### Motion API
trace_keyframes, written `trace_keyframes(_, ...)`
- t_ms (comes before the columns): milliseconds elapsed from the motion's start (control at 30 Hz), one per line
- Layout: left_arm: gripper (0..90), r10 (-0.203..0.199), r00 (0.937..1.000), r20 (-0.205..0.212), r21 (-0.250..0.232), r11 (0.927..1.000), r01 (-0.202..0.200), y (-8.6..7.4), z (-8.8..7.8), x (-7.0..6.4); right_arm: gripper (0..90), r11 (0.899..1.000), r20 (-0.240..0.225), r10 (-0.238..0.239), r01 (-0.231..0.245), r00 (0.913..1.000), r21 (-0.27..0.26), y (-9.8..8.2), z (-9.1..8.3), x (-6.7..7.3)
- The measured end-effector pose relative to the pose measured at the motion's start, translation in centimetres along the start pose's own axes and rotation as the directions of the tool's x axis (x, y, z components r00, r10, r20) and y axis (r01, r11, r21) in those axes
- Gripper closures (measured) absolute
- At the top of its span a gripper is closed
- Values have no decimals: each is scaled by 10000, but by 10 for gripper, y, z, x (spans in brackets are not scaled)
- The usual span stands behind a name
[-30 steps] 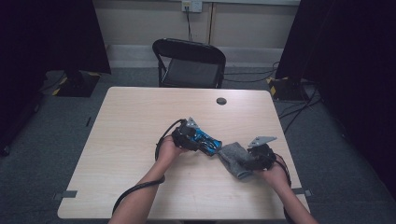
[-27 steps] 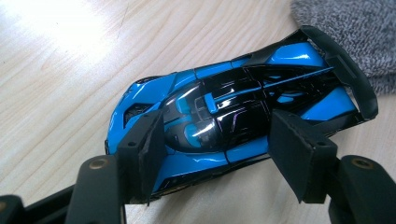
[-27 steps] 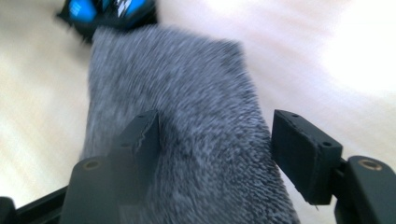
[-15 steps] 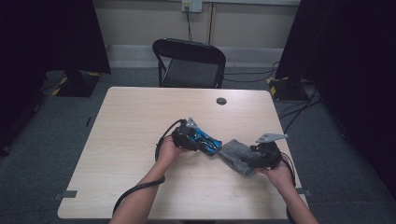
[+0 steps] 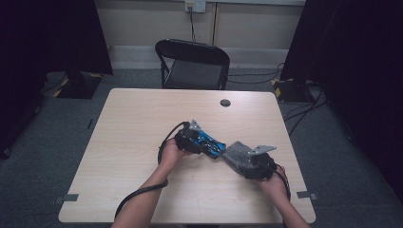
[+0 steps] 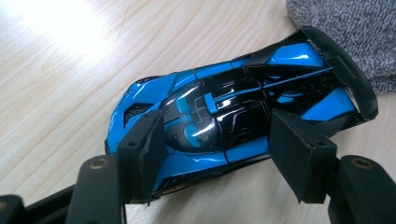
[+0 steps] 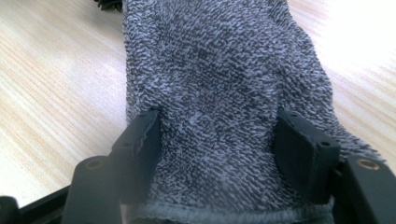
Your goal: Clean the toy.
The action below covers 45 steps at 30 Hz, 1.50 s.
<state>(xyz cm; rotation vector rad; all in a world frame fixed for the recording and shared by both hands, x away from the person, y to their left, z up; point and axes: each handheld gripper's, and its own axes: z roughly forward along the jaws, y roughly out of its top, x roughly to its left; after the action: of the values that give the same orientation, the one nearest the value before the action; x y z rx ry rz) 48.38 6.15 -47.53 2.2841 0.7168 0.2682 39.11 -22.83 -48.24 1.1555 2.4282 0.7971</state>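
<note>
Left gripper view shows your left gripper (image 6: 212, 154) with its jaws clamped across the blue toy car (image 6: 233, 116) on the bench (image 6: 56, 70). Hold it steady while your right gripper (image 7: 224, 149), jaws pinching the grey cloth (image 7: 219, 70) beside its tail, wipes gently.

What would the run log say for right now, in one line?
left gripper: shut on toy car | right gripper: shut on grey cloth | cloth beside car

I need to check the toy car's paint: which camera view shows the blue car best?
The left gripper view: the blue car lies close up between the jaws, roof and rear wing sharp. In the high view the blue car is small, beside the grey cloth. The right gripper view catches just a dark edge at top.
</note>
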Motion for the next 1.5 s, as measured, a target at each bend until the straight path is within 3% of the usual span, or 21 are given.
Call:
trace_keyframes(67,367,0,10000,-7,-10,10000,0,0,0,0,343,10000,-219,37,-39,9998,-86,0,-1,-3)
trace_keyframes(167,367,8,10000,3,10,10000,-8,0,0,0,362,9976,-456,557,-574,9974,-378,0,-8,-10)
trace_keyframes(367,367,-6,10000,6,9,10000,6,1,0,0,361,9960,-199,772,-780,9968,-430,0,-20,-20)
trace_keyframes(467,367,11,10000,2,-1,10000,-11,0,0,0,343,9973,-465,675,-687,9966,-253,-7,-13,-22)
trace_keyframes(533,368,0,10000,7,-52,10000,0,-1,0,0,351,9989,-263,403,-409,9988,-233,-11,-8,-19)
trace_keyframes(633,368,1,10000,0,-29,10000,-1,0,0,0,404,9988,-44,458,-458,9989,-153,-10,-6,-16)
trace_keyframes(700,367,14,10000,-18,-80,10000,-14,-1,0,0,508,9988,-60,481,-482,9988,-124,-10,-6,-17)
trace_keyframes(733,368,-5,10000,-13,-127,9999,5,-1,0,0,613,9989,-64,459,-460,9989,-116,-9,-6,-17)
trace_keyframes(800,368,5,10000,-22,-181,9998,-5,-2,0,0,706,9987,-121,501,-502,9987,-54,-8,-7,-19)
trace_keyframes(967,369,-29,10000,-25,-231,9997,28,-3,0,0,768,9935,-548,1115,-1125,9922,-151,-4,-14,-32)
trace_keyframes(1067,368,0,10000,6,-214,9998,0,-3,0,0,769,9761,-741,1984,-2039,9773,-755,9,-23,-50)
trace_keyframes(1167,368,-4,10000,-11,-352,9994,4,-4,0,0,769,9673,-792,2219,-2296,9718,-1074,29,-22,-62)
trace_keyframes(1300,366,24,10000,22,-386,9993,-23,-5,0,1,770,9701,-490,2028,-2075,9780,-1258,63,-4,-63)
trace_keyframes(1400,366,8,10000,30,-427,9991,-7,-5,0,1,770,9741,-417,1895,-1932,9810,-1173,84,18,-58)
trace_keyframes(1500,366,19,10000,46,-414,9991,-17,-5,0,2,770,9819,-154,1495,-1503,9886,-1153,101,39,-50)
